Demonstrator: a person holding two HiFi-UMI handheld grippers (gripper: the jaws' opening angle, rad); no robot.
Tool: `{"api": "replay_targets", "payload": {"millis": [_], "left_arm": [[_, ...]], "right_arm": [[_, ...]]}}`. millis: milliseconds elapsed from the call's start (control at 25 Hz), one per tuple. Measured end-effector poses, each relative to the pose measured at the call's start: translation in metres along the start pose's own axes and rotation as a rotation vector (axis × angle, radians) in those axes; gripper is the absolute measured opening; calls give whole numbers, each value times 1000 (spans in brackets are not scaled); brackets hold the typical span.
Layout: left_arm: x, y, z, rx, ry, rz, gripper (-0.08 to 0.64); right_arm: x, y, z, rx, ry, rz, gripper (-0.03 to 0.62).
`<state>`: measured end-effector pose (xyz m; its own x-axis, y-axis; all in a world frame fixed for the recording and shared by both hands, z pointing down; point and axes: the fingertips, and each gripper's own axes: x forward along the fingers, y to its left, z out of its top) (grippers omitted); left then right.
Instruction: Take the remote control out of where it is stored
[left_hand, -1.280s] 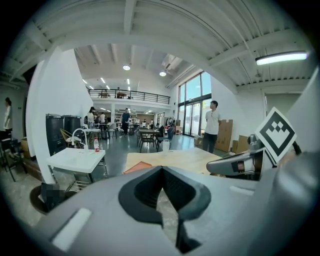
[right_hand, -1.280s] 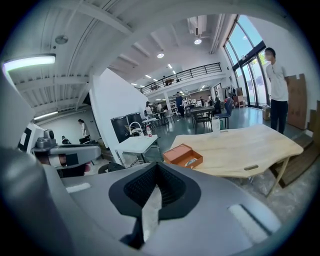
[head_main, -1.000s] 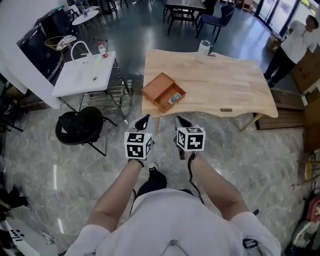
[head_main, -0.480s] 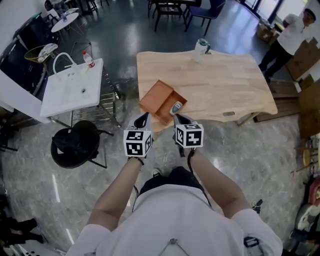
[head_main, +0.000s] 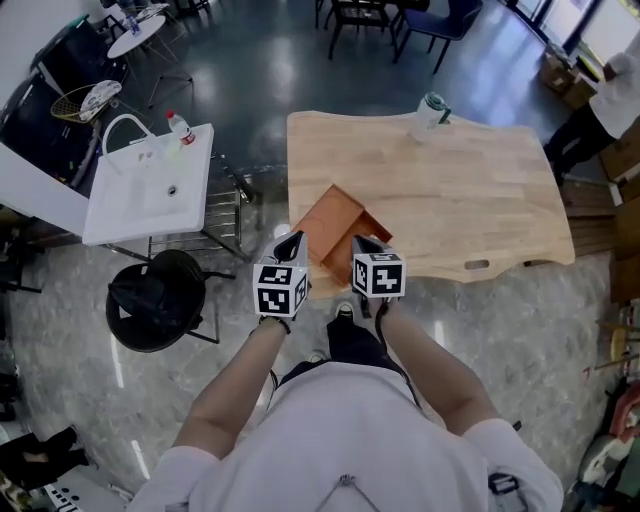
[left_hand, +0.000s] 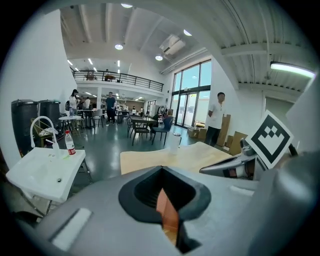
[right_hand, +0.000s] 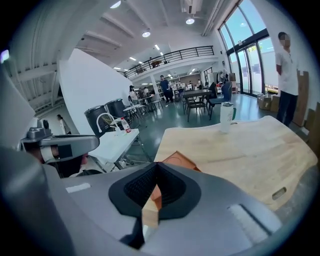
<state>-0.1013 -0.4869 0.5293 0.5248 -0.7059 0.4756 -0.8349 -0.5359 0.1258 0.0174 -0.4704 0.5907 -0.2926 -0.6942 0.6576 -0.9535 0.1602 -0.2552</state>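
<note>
Removal had not begun. The left tool (head_main: 290, 243) and right tool (head_main: 366, 243), jaws nearly closed and empty, hung at the open orange wooden box (head_main: 335, 218) on the pale wooden bench (head_main: 470, 190). The remote control was unseen, presumably inside.

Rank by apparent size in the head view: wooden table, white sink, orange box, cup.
1. wooden table, clearly the largest
2. white sink
3. orange box, only partly visible
4. cup, which is smallest but also farthest from the camera
</note>
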Motion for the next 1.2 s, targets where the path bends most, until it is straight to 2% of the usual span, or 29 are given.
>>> {"api": "replay_targets", "payload": {"millis": [280,520,680,840,1200], "left_arm": [[69,24,21,-21,46,43,0],[109,30,10,-35,117,50,0],[128,29,-9,-27,174,9,0],[145,21,-30,-3,230,-56,0],[167,4,-81,25,346,-216,0]], "right_arm": [[60,-22,30,-30,76,66,28],[96,-46,23,-12,145,84,27],[109,-60,10,26,175,61,28],[113,-80,-9,78,199,-1,28],[112,-111,-90,203,338,-155,28]]}}
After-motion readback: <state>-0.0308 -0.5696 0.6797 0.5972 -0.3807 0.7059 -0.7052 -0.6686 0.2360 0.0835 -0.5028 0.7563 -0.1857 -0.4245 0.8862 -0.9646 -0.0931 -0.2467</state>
